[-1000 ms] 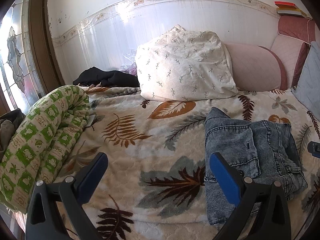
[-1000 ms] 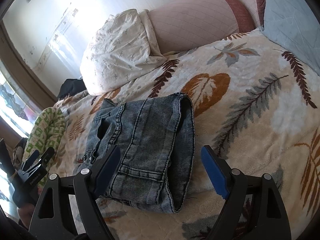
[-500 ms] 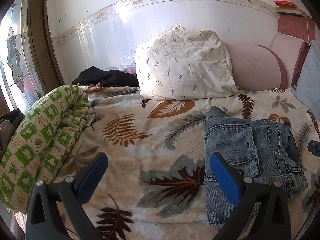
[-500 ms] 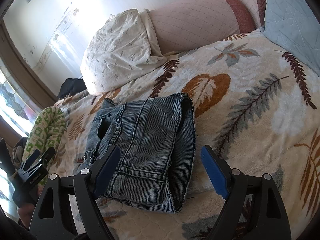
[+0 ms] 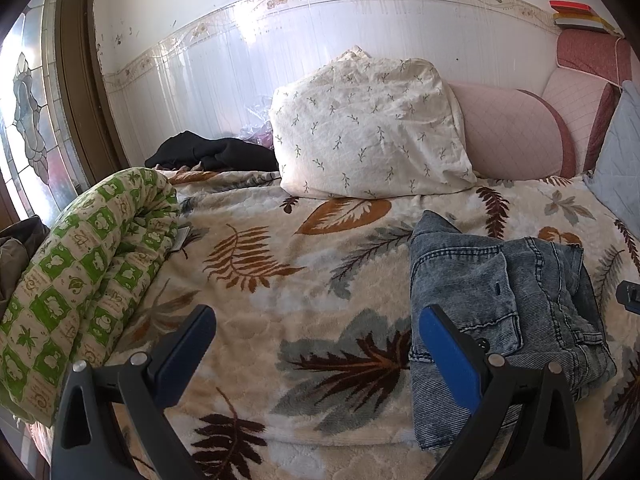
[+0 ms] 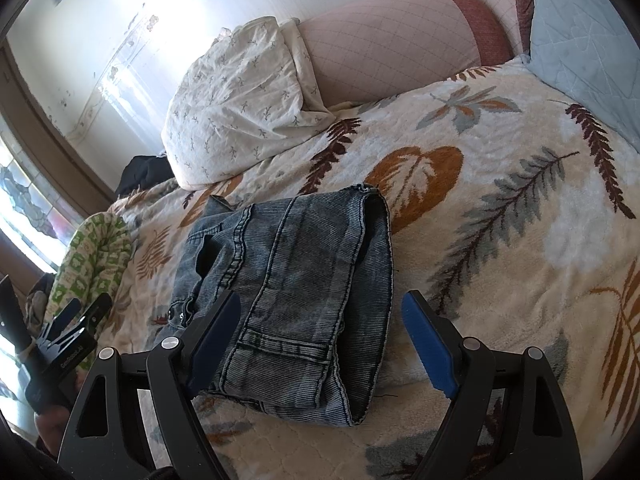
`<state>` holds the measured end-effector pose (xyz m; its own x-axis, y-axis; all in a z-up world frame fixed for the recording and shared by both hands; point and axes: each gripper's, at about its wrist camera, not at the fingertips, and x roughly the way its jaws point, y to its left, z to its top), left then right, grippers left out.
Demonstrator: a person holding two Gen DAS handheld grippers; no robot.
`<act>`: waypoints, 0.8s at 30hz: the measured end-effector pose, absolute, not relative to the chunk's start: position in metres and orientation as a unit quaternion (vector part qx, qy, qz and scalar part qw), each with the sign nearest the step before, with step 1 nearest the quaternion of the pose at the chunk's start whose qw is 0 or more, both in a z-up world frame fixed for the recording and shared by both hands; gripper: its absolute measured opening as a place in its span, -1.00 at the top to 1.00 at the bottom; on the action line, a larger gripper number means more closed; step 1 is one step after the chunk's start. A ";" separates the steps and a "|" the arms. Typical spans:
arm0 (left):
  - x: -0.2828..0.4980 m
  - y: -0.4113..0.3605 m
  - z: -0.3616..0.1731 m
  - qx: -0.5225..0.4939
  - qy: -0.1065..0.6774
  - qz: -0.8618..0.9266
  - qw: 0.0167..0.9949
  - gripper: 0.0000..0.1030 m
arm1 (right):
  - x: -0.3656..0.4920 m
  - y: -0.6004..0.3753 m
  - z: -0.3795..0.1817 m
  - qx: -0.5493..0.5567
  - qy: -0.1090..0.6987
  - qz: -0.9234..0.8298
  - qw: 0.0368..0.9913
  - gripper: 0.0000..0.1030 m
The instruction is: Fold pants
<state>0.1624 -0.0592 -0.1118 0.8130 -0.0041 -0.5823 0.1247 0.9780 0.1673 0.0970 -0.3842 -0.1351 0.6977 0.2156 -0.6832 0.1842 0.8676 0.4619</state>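
I have the jeans (image 6: pixel 288 288) lying in a compact folded stack on the leaf-print blanket (image 6: pixel 500 240) that covers the bed, close to its near edge and well short of the pillows at the far edge. Layers sit squarely one on another, waistband toward me in the right wrist view, so I judge the folding essentially done and the bundle left here simply because this is the flat, free stretch of bedding.

My right gripper (image 6: pixel 322 334) hangs just above the near end of the stack, jaws spread wide with nothing pinched; the denim shows between the blue pads but I see no contact. My left gripper (image 5: pixel 316 344) is likewise released, hovering over bare blanket beside the jeans' left side, its right pad overlapping the denim edge only in line of sight.

A rolled green quilt (image 5: pixel 80 272) runs along the bed's left edge, and a floral pillow (image 5: pixel 368 132) leans against the wall.

No containers are visible, so nothing holds anything.
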 end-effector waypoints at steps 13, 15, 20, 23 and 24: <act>0.163 -0.059 -0.113 0.101 0.307 -0.035 0.946 -0.99 | 0.098 -0.384 -0.136 0.257 0.391 0.010 0.884 -0.61; 0.163 -0.059 -0.113 0.102 0.306 -0.035 0.946 -0.99 | 0.099 -0.384 -0.135 0.257 0.391 0.008 0.884 -0.61; 0.163 -0.059 -0.114 0.101 0.308 -0.035 0.945 -0.99 | 0.100 -0.384 -0.135 0.254 0.392 0.011 0.884 -0.61; 0.164 -0.059 -0.114 0.099 0.310 -0.037 0.945 -0.99 | 0.100 -0.385 -0.135 0.253 0.393 0.011 0.884 -0.61; 0.164 -0.059 -0.114 0.100 0.310 -0.037 0.945 -0.99 | 0.100 -0.385 -0.135 0.253 0.393 0.011 0.884 -0.61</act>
<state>0.1638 -0.0590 -0.1141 0.8050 -0.0089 -0.5932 0.1323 0.9774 0.1649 0.1004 -0.3847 -0.1351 0.6915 0.2187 -0.6885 0.1787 0.8716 0.4564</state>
